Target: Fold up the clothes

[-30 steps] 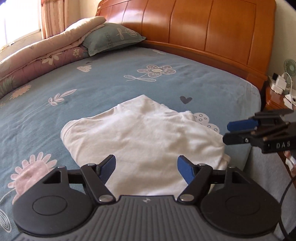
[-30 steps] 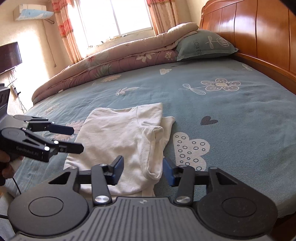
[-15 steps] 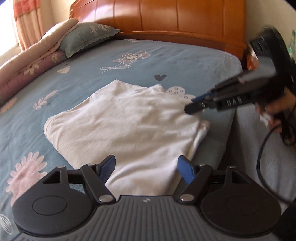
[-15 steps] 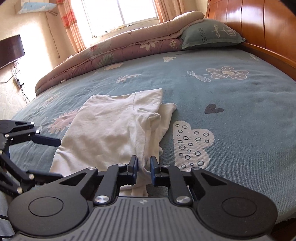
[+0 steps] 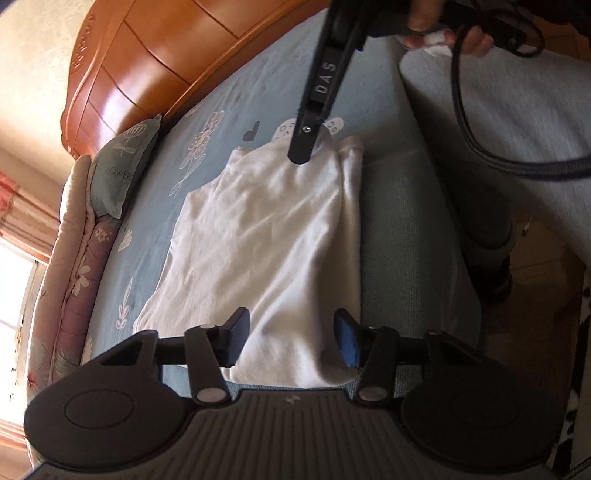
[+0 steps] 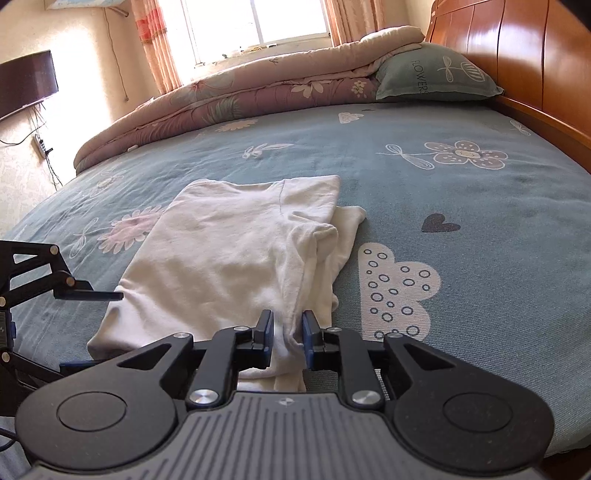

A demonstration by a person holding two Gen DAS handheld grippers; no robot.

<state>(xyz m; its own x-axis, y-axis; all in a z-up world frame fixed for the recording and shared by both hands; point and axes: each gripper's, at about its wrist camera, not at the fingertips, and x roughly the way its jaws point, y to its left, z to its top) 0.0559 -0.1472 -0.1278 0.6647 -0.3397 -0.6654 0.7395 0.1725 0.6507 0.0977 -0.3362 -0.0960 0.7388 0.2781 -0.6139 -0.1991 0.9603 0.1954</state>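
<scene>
Two claws are working on a white garment that is lying partly folded on the blue bed sheet, near the bed's edge. Right claw is pointing down over the near edge, pinching a bunched fold. Left claw is rolled sideways; its jaws are closing, still apart around the hem, not pressing it.

Daylight enters through the window, blown out white there. Warm glare streaks the headboard. Left wrist view is tilted and motion-blurred, worst at its top right corner; right wrist view is sharp. Fisheye bends both views' edges; corners vignette dark.
</scene>
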